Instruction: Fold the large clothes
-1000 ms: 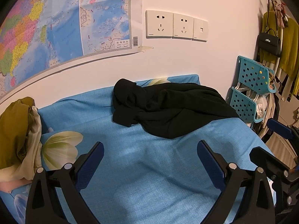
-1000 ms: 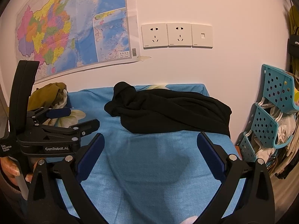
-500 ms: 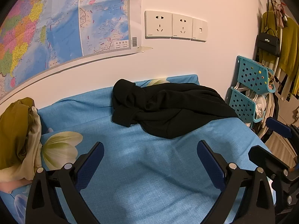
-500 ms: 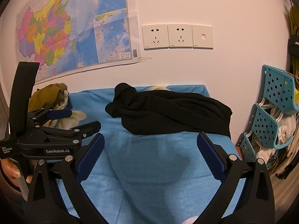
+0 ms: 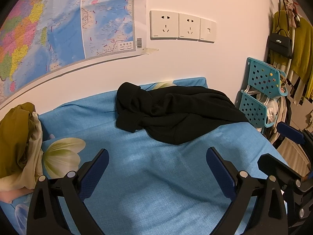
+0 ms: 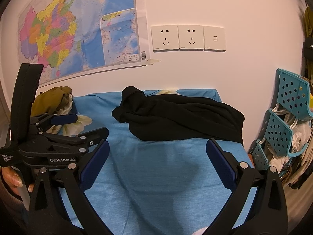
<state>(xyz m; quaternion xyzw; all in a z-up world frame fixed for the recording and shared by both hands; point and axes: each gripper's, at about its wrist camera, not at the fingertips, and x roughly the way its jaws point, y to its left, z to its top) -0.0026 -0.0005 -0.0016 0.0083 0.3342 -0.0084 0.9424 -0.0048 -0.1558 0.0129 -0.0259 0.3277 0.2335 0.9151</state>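
A crumpled black garment (image 5: pixel 172 113) lies at the far side of the blue-covered surface (image 5: pixel 156 176), against the wall; it also shows in the right wrist view (image 6: pixel 182 115). My left gripper (image 5: pixel 156 168) is open and empty, hovering over bare blue cloth short of the garment. My right gripper (image 6: pixel 156 158) is open and empty, likewise short of the garment. The left gripper shows in the right wrist view (image 6: pixel 82 124) at the left, and the right gripper shows at the right edge of the left wrist view (image 5: pixel 279 146).
An olive and cream pile of clothes (image 5: pixel 17 141) sits at the left end of the surface. Teal plastic baskets (image 6: pixel 283 121) stand off its right end. A map (image 6: pixel 78 31) and wall sockets (image 6: pixel 187 38) are on the wall behind.
Both grippers have crept very slightly; the garment sits a touch lower in the right wrist view. Nothing was grasped or released.
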